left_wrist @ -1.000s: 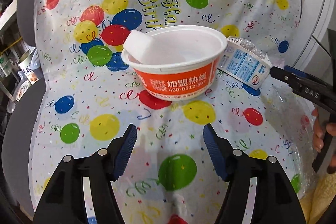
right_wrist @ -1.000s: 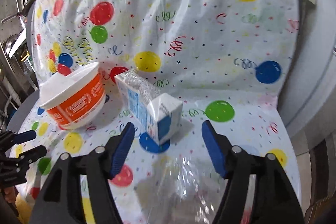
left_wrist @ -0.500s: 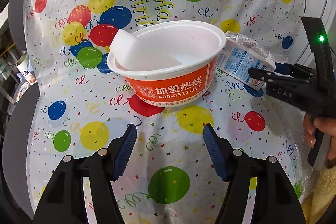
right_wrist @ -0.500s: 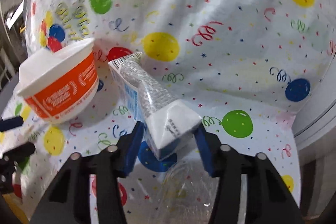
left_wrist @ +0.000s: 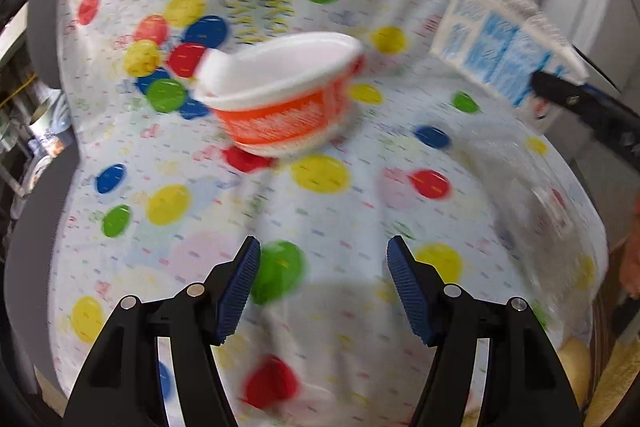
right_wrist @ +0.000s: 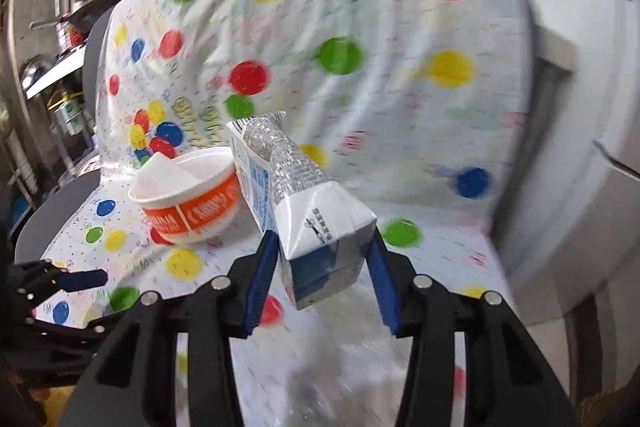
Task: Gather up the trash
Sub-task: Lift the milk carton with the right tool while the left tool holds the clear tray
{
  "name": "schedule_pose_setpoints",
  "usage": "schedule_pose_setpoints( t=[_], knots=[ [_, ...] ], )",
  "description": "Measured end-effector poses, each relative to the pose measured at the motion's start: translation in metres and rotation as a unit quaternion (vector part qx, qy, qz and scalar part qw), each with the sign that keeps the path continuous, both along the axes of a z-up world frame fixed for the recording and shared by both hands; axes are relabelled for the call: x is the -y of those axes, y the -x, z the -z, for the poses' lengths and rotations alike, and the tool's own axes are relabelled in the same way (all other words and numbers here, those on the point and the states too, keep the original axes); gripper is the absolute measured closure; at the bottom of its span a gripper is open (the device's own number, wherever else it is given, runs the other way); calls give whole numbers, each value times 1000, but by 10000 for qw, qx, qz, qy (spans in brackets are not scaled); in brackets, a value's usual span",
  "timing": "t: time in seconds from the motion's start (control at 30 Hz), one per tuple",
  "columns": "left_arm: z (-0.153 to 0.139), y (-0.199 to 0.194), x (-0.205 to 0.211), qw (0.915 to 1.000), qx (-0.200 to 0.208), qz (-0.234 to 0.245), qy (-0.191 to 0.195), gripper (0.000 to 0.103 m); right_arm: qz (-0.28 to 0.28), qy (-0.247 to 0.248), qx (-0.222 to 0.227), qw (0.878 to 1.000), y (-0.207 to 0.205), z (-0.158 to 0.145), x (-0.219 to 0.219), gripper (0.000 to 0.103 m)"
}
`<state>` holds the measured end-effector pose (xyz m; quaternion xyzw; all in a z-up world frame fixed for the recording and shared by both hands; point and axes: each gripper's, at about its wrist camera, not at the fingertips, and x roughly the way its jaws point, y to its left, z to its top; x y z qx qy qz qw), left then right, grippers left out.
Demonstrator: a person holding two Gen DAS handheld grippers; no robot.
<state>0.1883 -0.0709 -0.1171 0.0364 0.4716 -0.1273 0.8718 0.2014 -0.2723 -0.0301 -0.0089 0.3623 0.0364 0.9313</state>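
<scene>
My right gripper [right_wrist: 320, 259] is shut on a white and blue milk carton [right_wrist: 304, 203] and holds it in the air above the balloon-print tablecloth [right_wrist: 400, 107]. The carton [left_wrist: 504, 47] and the right gripper [left_wrist: 560, 95] also show at the upper right of the left wrist view. An orange and white paper bowl [left_wrist: 284, 99] with white trash inside sits on the cloth; it also shows in the right wrist view [right_wrist: 188, 203]. My left gripper [left_wrist: 324, 271] is open and empty, short of the bowl.
A clear plastic sheet [left_wrist: 540, 195] lies on the cloth at the right, below the carton. Kitchen shelves with pots and jars [right_wrist: 60, 67] stand at the left. A white appliance [right_wrist: 580, 107] is beyond the table's right edge.
My right gripper closed on the milk carton and lifted it off the cloth. My left gripper drew back a little from the bowl and stays open.
</scene>
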Motion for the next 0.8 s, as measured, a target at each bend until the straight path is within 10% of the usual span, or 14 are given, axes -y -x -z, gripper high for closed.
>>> schedule_pose_setpoints(
  t=[0.43, 0.8],
  knots=[
    [12, 30, 111, 9942, -322, 972, 320, 36, 1942, 61, -549, 9794, 104, 34, 121, 58],
    [14, 25, 111, 9937, -497, 919, 393, 36, 1522, -203, -1128, 9817, 98, 58, 94, 59]
  ],
)
